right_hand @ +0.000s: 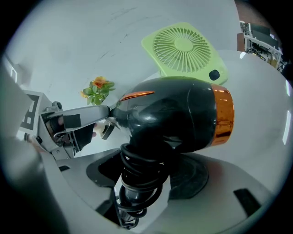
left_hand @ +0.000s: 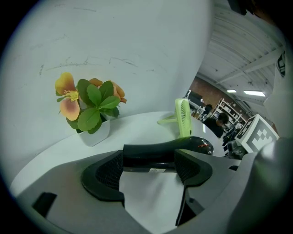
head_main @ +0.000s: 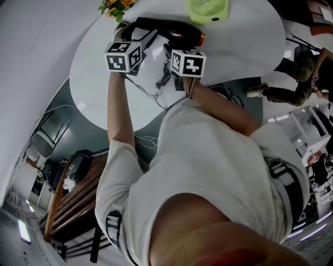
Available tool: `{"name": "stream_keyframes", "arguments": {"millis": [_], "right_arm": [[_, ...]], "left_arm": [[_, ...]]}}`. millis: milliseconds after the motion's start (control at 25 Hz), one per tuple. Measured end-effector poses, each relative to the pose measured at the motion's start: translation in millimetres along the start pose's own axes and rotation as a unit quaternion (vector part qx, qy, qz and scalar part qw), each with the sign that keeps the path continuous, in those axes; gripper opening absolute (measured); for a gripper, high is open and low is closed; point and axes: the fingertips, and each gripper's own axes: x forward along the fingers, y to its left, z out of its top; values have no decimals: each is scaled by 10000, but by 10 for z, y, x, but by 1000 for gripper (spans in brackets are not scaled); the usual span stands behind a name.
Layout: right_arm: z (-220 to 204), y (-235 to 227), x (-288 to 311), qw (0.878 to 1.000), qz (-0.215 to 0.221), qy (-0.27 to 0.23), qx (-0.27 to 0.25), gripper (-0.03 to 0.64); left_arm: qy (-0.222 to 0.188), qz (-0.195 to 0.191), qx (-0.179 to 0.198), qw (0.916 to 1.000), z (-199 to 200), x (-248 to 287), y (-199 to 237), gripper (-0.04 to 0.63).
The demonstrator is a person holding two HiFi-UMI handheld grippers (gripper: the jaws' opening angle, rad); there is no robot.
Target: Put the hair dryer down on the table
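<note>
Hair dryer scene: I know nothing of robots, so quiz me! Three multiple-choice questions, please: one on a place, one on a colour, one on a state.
1. Where does the green fan stand?
A. On the table, beyond the hair dryer
B. On the floor
C. On a shelf

2. What colour is the band at the hair dryer's end?
A. Blue
B. Orange
C. White

3. What are the jaws of the right gripper doing?
A. Standing apart, empty
B. Closed on the cord-wrapped handle
C. Closed on a flowerpot

Answers: 1 A, the head view shows it on the white top; 2 B, the right gripper view shows it orange; 3 B, the handle sits between the pads there.
</note>
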Motion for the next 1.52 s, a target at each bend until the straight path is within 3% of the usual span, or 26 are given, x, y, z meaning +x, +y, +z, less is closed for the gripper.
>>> {"name": "stream_keyframes", "arguments": {"millis": [400, 640, 1120, 1520], "right_arm": [[64, -37, 21, 9999, -139, -54, 72, 282], [93, -43, -6, 9996, -232, -132, 93, 282], [90, -39, 42, 9989, 55, -215, 416, 284], [44, -111, -108, 9984, 144, -325, 448, 285]], "left_arm": [[-1, -111, -4, 9999, 42, 94, 25, 351], [-51, 45, -163, 9998, 36, 103, 71, 351], [-99, 206, -207, 9995, 9, 100, 91, 350], [-138, 351, -466, 9982, -184, 3, -44, 330]]}}
